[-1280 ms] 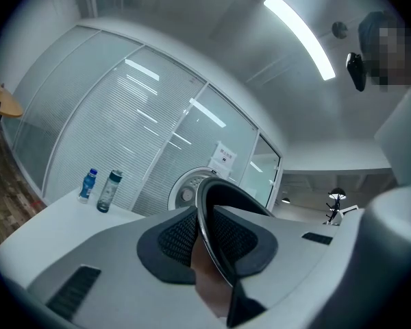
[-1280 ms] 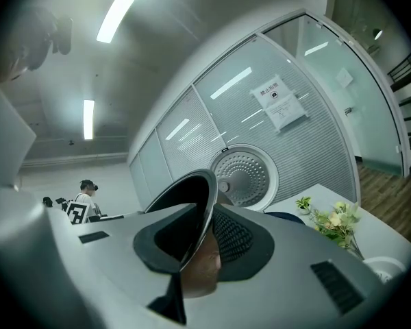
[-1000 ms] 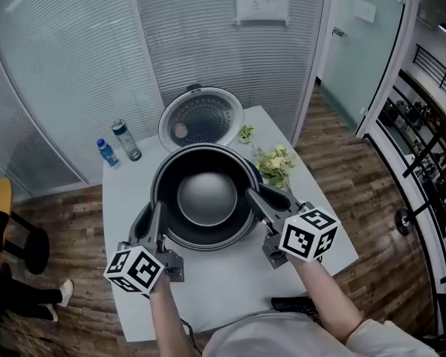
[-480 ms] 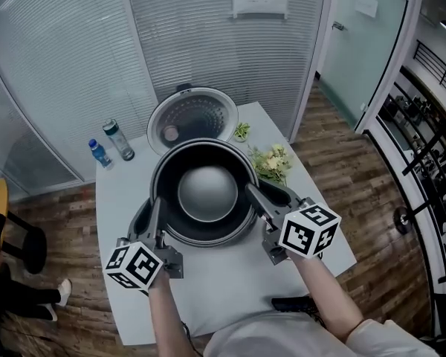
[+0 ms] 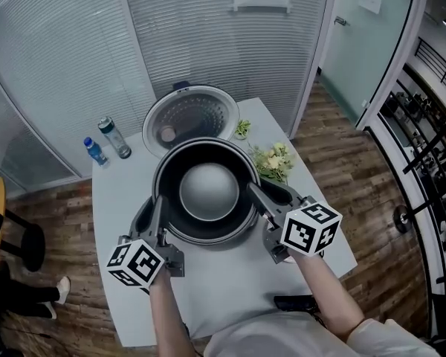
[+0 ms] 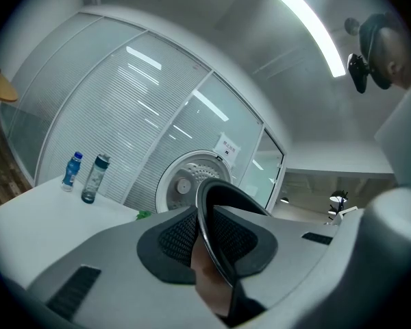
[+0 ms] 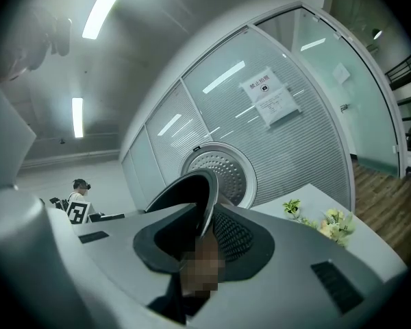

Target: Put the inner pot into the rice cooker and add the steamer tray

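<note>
- Our left gripper (image 5: 157, 208) is clenched on the near-left rim of the inner pot (image 5: 208, 192), pads pinching the thin edge (image 6: 209, 232).
- Our right gripper (image 5: 257, 196) grasps the near-right rim the same way.
- The pot spans the gap between both grippers, above the white table (image 5: 230, 296).
- The rice cooker lid (image 5: 189, 114) stands open just beyond the jaws.
- Two bottles (image 5: 113, 137) stand ahead and left of our left gripper.
- Flowers (image 5: 273, 162) lie just ahead of our right gripper.

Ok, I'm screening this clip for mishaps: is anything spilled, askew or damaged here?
Nothing stands out. The inner pot sits evenly between the left gripper and right gripper, each shut on its rim, before the cooker's open lid. Both bottles stand upright; nothing is spilled.
</note>
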{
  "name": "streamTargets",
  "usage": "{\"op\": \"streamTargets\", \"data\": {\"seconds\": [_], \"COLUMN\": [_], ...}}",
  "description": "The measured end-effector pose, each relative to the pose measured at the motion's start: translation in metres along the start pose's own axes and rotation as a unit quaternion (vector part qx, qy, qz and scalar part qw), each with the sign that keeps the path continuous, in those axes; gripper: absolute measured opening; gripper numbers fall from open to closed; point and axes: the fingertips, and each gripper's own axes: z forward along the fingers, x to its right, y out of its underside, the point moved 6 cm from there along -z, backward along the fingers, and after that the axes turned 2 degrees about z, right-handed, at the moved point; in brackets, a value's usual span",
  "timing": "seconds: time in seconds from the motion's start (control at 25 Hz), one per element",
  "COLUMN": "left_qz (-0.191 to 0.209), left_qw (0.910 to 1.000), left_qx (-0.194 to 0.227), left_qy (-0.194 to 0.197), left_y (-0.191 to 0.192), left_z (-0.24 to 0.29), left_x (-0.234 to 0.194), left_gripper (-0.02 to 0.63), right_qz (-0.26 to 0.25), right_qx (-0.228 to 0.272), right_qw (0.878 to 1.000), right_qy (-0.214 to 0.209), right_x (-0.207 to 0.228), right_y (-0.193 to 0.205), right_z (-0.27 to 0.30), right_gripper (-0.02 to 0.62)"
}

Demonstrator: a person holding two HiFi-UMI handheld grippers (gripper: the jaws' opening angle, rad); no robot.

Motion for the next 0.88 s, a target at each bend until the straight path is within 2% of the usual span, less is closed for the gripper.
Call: {"op": "streamTargets", "data": {"seconds": [0.88], "left_qz": [-0.028], "left_qw": [0.9986], "left_qx": [-0.044], "left_qy": [-0.011], "left_y": [0.034], "left_z": [0.032], "left_x": [-0.031], "left_gripper": [0.071], "right_qz": [0.029], "right_qx": [-0.037], "right_qw": [0.999], "right_qy": [0.025], "right_x": [0.035], "right_y": [0.026], "right_z": [0.029], "right_gripper": [0.083]}}
